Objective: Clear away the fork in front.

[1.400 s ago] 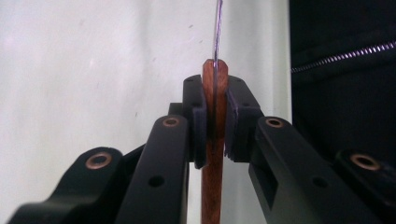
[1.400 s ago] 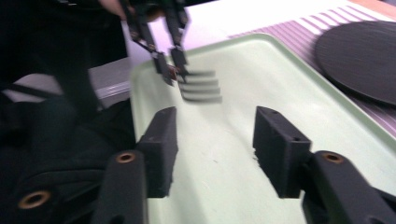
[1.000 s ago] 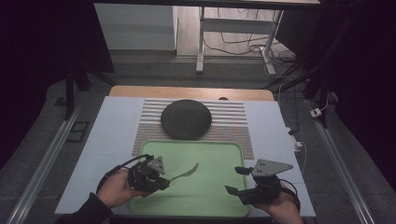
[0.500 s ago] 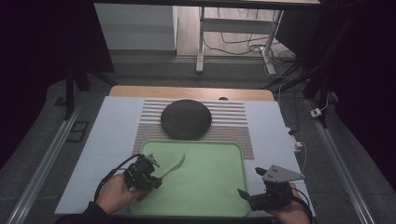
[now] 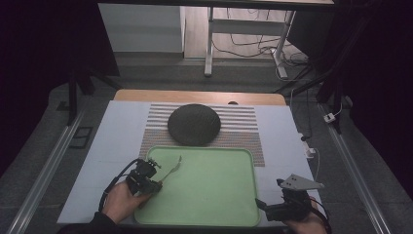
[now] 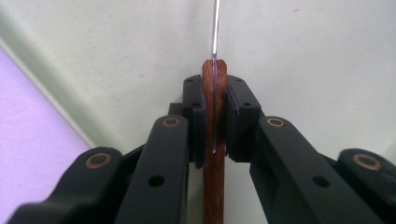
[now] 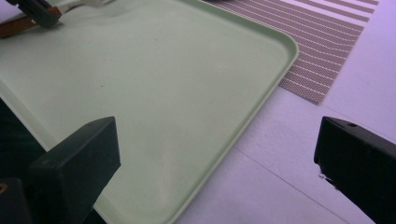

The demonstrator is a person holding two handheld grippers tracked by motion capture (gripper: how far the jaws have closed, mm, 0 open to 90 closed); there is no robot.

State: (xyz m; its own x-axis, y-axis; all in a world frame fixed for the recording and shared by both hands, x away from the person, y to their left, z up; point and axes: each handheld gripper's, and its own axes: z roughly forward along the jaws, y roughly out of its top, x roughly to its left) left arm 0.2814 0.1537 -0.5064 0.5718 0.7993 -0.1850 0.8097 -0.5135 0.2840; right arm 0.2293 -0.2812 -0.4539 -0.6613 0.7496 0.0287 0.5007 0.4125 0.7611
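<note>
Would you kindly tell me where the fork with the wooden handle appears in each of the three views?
High view: the fork lies low left, over the green tray's left part, its handle in the left gripper.
Left gripper view: centre, its handle clamped upright between the jaws.
Right gripper view: top left corner, the handle with the left gripper's jaws on it.
Shared landmark: the green tray.
</note>
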